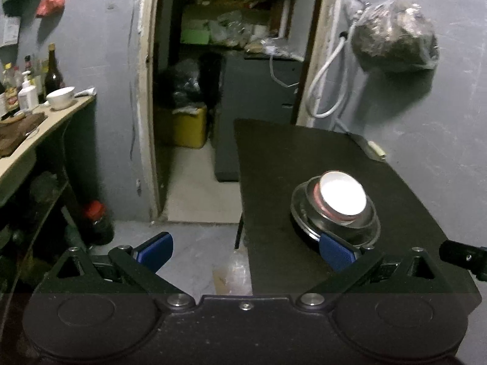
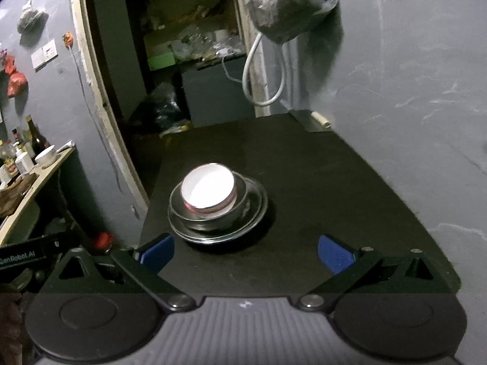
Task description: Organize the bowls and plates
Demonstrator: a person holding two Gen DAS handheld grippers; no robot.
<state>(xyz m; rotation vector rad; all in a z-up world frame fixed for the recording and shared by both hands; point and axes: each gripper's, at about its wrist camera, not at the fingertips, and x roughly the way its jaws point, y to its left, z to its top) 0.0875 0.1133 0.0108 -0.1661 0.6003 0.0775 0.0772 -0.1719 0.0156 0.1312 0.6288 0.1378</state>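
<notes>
A stack stands on the black table (image 1: 280, 158) (image 2: 319, 182): a white bowl with a red band (image 1: 342, 197) (image 2: 208, 190) sits in a steel bowl (image 1: 363, 223) (image 2: 243, 210), which sits on a steel plate (image 1: 296, 213) (image 2: 258, 216). My left gripper (image 1: 246, 251) is open and empty, off the table's left edge, its right fingertip (image 1: 336, 251) just in front of the stack. My right gripper (image 2: 246, 251) is open and empty over the table's near part, the stack just beyond its left fingertip (image 2: 156, 251).
A counter (image 1: 45, 127) (image 2: 36, 179) at the left holds bottles (image 1: 53, 73) and a white bowl (image 1: 61, 97) (image 2: 45, 153). An open doorway (image 1: 219, 60) lies behind the table. A filled plastic bag (image 1: 395, 36) (image 2: 289, 3) and a white hose (image 1: 328, 73) hang on the wall.
</notes>
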